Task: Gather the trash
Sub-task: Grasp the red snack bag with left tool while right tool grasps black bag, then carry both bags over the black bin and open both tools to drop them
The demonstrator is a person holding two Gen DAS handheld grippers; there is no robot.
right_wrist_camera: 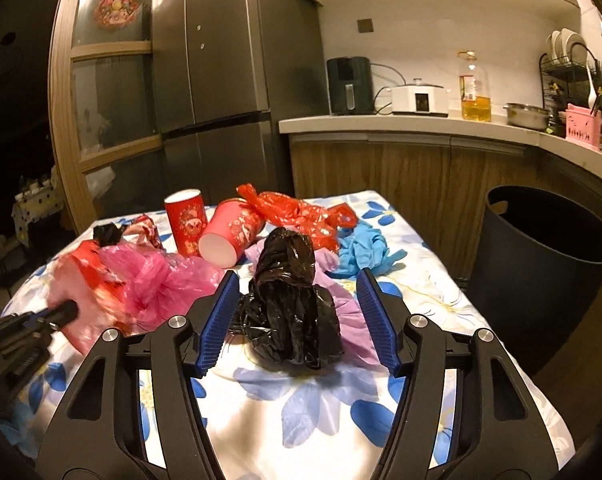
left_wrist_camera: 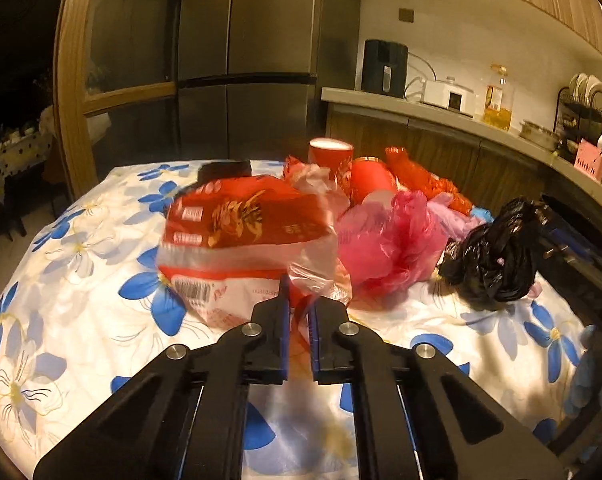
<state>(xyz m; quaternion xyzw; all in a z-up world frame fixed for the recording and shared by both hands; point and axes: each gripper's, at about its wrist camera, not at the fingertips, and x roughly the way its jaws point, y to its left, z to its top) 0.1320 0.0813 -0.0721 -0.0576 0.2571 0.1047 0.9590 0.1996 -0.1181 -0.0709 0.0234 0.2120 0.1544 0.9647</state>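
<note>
With my left gripper (left_wrist_camera: 299, 300) clamped on the red wrapper (left_wrist_camera: 245, 236), I'd centre my right gripper (right_wrist_camera: 297, 304), jaws apart, around the black bag (right_wrist_camera: 293, 300) before squeezing.

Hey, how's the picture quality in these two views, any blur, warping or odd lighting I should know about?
Left wrist view: the red and white snack bag is smeared by motion blur, while the black bag looks sharper. Right wrist view: mostly crisp, the counter bows from fisheye warping. Both views: warm yellowish light, dark vignetted corners, and the doorway at left nearly black.
</note>
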